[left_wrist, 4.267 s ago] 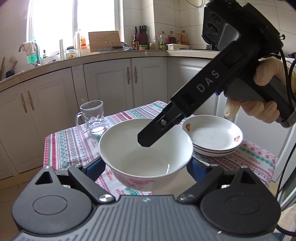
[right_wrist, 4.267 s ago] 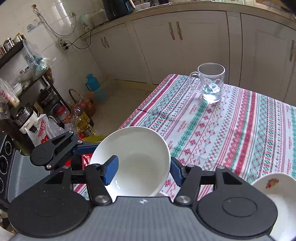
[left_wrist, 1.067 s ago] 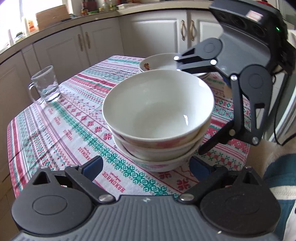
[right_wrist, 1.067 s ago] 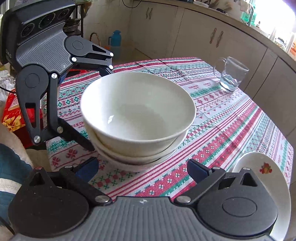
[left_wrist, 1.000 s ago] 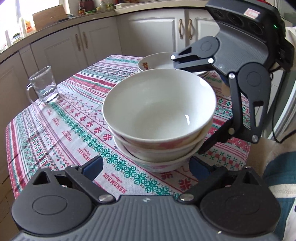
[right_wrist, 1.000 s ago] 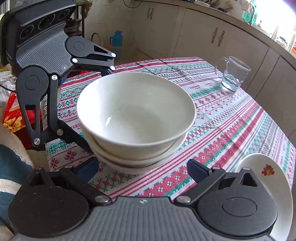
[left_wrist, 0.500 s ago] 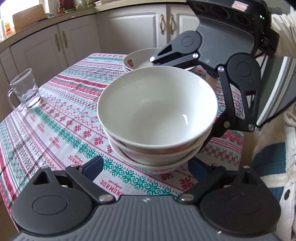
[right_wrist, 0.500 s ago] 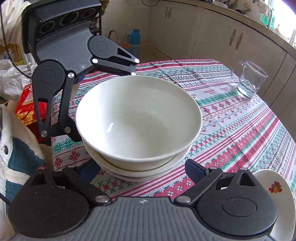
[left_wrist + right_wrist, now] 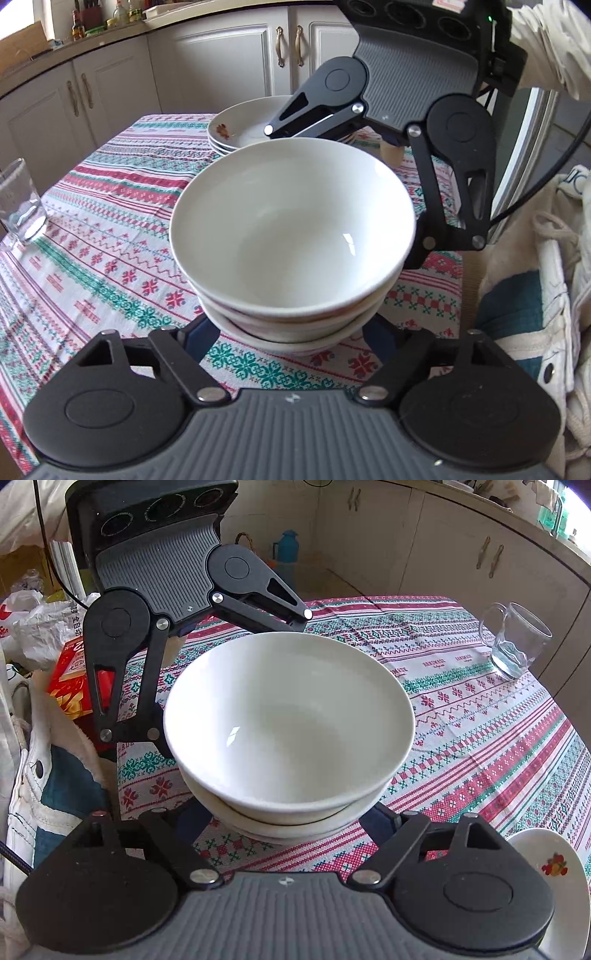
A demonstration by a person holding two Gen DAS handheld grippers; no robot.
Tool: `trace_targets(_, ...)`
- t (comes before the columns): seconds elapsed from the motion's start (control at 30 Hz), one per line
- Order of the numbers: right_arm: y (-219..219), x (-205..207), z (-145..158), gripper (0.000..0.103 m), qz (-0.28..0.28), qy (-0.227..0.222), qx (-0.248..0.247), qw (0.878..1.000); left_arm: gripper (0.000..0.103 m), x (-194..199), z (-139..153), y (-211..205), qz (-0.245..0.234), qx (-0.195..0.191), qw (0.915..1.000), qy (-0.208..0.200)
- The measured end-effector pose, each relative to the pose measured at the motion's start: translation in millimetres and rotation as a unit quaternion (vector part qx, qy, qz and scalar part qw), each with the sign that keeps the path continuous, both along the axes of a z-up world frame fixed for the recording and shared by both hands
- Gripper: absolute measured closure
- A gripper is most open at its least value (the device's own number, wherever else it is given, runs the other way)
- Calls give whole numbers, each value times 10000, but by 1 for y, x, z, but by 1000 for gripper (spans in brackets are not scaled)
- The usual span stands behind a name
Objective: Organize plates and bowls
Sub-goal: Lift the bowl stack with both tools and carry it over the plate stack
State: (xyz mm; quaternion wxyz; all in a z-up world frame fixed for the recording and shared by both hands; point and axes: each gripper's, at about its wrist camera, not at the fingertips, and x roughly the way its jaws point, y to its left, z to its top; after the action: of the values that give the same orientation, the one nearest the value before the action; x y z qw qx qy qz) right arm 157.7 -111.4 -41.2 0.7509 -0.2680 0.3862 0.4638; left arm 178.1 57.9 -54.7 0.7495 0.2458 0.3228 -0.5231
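L hand-held gripper (image 9: 291,338) & R hand-held gripper (image 9: 286,818) closing on bowl stack (image 9: 295,236) btwn jaws, facing sides

left gripper (image 9: 291,332): bottom centre of left wrist view, pointing steeply down; jaws just been closing, stack of bowls (image 9: 295,236) betw them, blue pads at its lowest bowl, contact can't tell
right gripper (image 9: 288,819): bottom centre of right wrist view, steeply down; jaws just been closing, same stack betw them, pads at its base, contact unclear
pose: grippers face each other across stack; each shows in upper part of the other's view
sleeve (image 9: 546,44): pale, upper right of left wrist view
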Motion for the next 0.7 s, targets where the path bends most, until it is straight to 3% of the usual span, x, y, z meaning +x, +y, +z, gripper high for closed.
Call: trace_targets(0.7, 1, 8, -1, 14, 103, 156, -13, 9998, 17, 18, -5, -3, -368, -71, 9991, 199)
